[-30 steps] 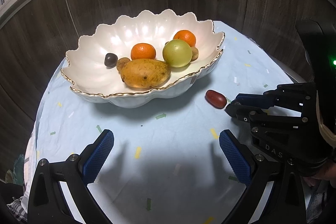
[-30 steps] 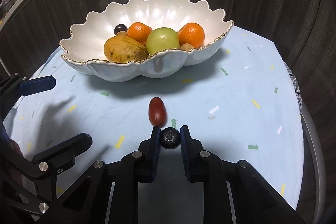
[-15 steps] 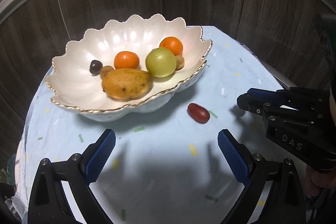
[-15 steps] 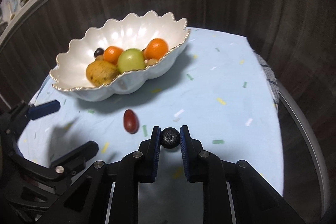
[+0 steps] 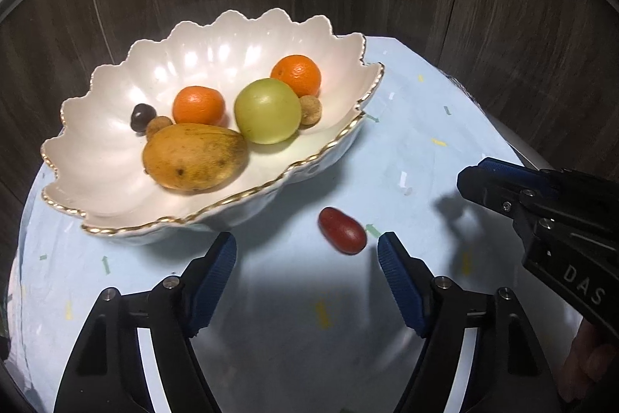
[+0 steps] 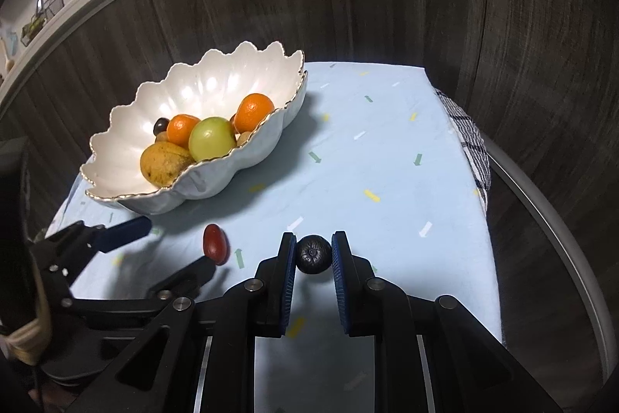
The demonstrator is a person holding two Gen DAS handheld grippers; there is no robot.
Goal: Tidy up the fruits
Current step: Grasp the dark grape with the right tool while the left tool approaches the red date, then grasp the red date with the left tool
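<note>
1. 2 grippers: your left gripper (image 5: 305, 254) is closing with the red fruit (image 5: 342, 230) between its pads, untouched; the right gripper (image 6: 313, 255) pinches a small dark fruit (image 6: 313, 253).
2. Off-centre, the red fruit may roll away across the tablecloth (image 5: 406, 126), short of the bowl (image 5: 116, 80).

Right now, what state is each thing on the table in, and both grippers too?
Left gripper: closing, nothing gripped yet.
Right gripper: shut on the small black fruit.
Red oval fruit: lying on the cloth, just ahead of the left gripper.
Shell bowl: upright, holding fruit.
Mango: lying in the bowl.
</note>
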